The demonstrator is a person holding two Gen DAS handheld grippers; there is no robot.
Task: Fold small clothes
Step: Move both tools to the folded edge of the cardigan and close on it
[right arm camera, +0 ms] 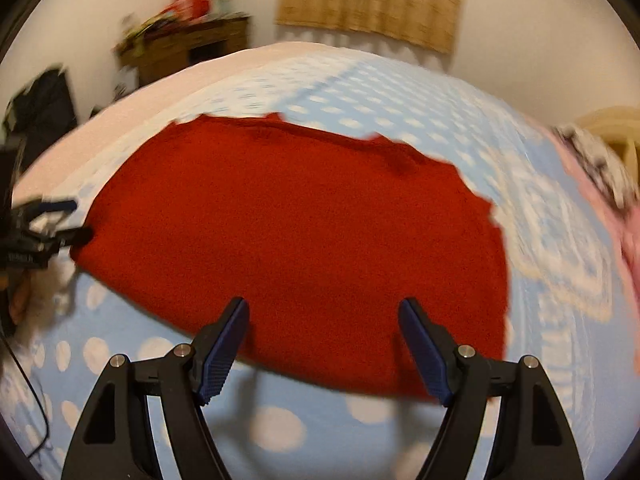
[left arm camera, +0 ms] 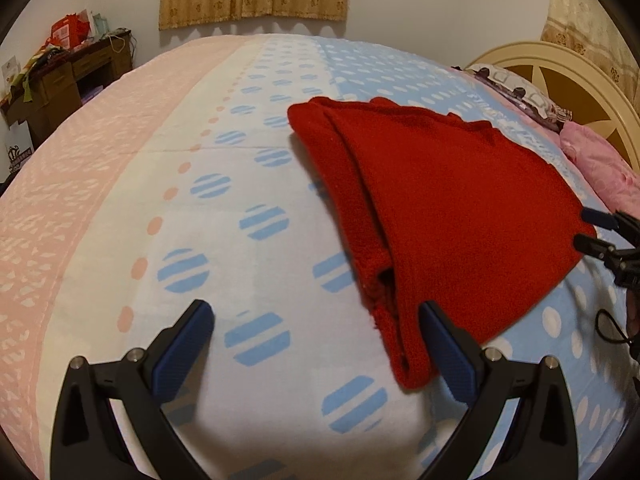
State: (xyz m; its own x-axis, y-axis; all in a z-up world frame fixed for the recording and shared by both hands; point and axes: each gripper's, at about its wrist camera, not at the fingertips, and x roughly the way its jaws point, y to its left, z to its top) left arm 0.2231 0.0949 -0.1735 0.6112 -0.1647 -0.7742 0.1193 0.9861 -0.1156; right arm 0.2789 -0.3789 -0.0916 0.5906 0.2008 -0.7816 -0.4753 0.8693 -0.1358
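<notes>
A red knit garment [left arm camera: 448,204] lies folded on the bed, its layered left edge showing. In the right wrist view the garment [right arm camera: 296,236] spreads flat and wide. My left gripper [left arm camera: 316,312] is open and empty, low over the sheet, its right finger [left arm camera: 444,344] beside the garment's near corner. My right gripper [right arm camera: 322,312] is open and empty just above the garment's near edge. It also shows in the left wrist view [left arm camera: 588,228] at the garment's right corner, jaws apart. The left gripper shows in the right wrist view [right arm camera: 68,220] at the garment's left corner.
The bed sheet [left arm camera: 224,248] is pale blue with dots and a pink band on the left. Pink pillows [left arm camera: 600,164] and a cream headboard [left arm camera: 560,76] are at right. A cluttered wooden desk [left arm camera: 64,76] stands at far left. A black cable [left arm camera: 612,328] lies at right.
</notes>
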